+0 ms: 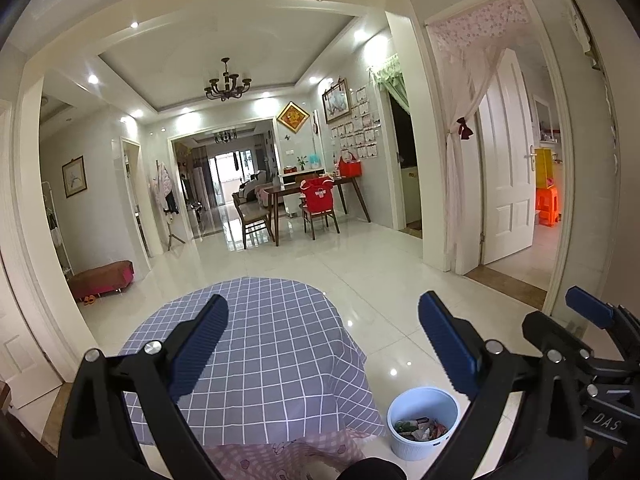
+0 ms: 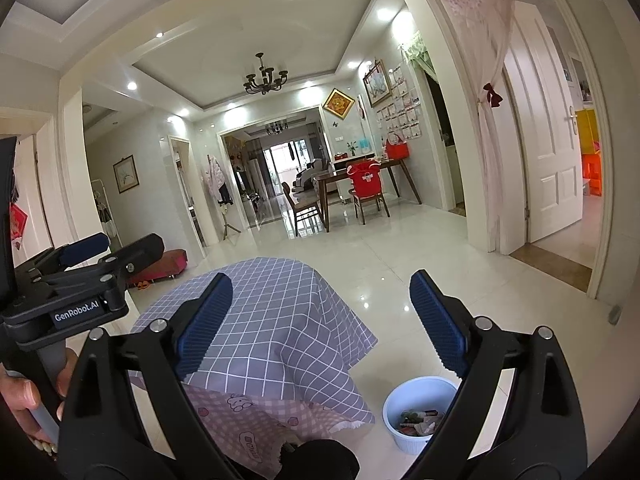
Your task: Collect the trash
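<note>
Left gripper [image 1: 322, 340] jaws spread, empty, right gripper [image 2: 320, 320] likewise, round table under grey checked cloth [image 1: 272, 360], white ribbed plastic bin [image 1: 423, 424] of indistinct wrappers, partly hidden behind a finger.

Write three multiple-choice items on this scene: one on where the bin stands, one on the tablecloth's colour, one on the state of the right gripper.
1. The bin stands:
A. on the table
B. on the floor beside the table
C. under a chair

2. The tablecloth is:
A. grey-purple with white checks
B. plain red
C. green striped

3. The right gripper is:
A. shut on a wrapper
B. shut and empty
C. open and empty

Answers: 1 B, it sits on the tiles by the cloth's edge; 2 A, white grid lines show; 3 C, its fingers stand wide with nothing between.
</note>
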`<state>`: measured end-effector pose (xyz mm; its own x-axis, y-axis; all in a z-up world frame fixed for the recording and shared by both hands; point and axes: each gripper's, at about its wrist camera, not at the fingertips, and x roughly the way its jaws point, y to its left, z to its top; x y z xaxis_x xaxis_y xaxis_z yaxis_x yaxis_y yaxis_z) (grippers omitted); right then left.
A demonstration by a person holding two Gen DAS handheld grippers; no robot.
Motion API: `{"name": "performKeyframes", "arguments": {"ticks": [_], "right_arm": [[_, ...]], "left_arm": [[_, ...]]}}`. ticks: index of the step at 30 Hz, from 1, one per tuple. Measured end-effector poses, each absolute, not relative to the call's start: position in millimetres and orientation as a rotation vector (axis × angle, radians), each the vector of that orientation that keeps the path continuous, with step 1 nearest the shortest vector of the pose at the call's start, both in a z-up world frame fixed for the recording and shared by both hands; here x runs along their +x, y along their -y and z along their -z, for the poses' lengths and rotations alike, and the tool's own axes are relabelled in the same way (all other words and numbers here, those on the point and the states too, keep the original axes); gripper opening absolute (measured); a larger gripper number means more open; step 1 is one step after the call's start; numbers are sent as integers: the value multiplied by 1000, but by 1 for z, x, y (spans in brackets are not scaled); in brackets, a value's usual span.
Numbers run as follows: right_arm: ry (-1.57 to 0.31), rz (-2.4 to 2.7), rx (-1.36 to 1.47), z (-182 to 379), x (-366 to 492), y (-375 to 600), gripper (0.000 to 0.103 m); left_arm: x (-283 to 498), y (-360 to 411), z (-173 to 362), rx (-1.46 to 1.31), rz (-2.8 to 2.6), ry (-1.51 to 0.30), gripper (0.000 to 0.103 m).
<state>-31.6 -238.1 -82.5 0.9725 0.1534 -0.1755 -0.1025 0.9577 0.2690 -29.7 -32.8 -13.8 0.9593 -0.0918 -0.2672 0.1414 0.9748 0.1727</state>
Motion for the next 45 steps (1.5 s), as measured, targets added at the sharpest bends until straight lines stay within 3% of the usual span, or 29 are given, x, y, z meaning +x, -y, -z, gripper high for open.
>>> {"name": "performKeyframes", "arguments": {"ticks": [45], "right_arm": [[-207,-143,272,105,-26,228,90]], "left_arm": [[-29,24,21,215,118,-275,94]]}}
